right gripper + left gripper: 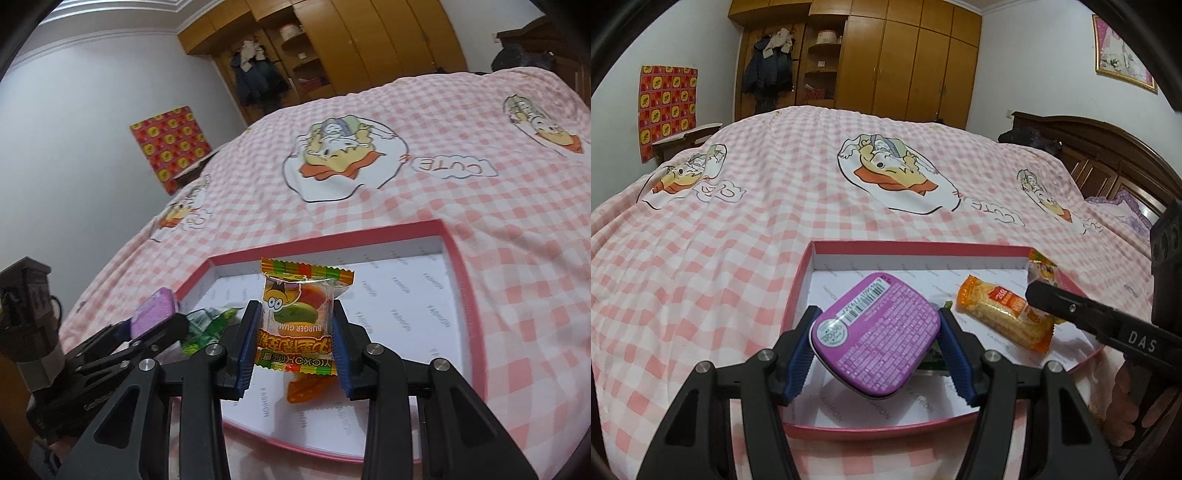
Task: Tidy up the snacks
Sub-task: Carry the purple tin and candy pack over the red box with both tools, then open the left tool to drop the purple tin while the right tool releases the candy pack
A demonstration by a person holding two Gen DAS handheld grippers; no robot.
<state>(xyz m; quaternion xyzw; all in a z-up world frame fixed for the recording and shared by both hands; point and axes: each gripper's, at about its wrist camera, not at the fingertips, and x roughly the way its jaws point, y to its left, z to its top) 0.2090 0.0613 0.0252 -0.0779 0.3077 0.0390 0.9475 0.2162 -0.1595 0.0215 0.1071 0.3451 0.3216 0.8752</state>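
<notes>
My left gripper (877, 325) is shut on a flat purple tin (875, 338), label side up, held tilted over the near left of a pink-rimmed box lid (799, 284) on the bed. Inside the lid lie an orange snack bar (1004, 312) and a green wrapper (932, 356), mostly hidden under the tin. My right gripper (297, 321) is shut on a burger gum packet (301, 314), upright over the same lid (460, 266). The packet (1043, 271) and right finger show at right in the left wrist view. The tin (153, 310) and green wrapper (208, 325) show at left in the right wrist view.
The lid rests on a pink checked bedspread (738, 229) with cartoon prints. A dark wooden headboard (1108, 158) stands at the right, a wooden wardrobe (905, 62) beyond the bed. A person's hand (1126, 402) grips the right tool at the lower right.
</notes>
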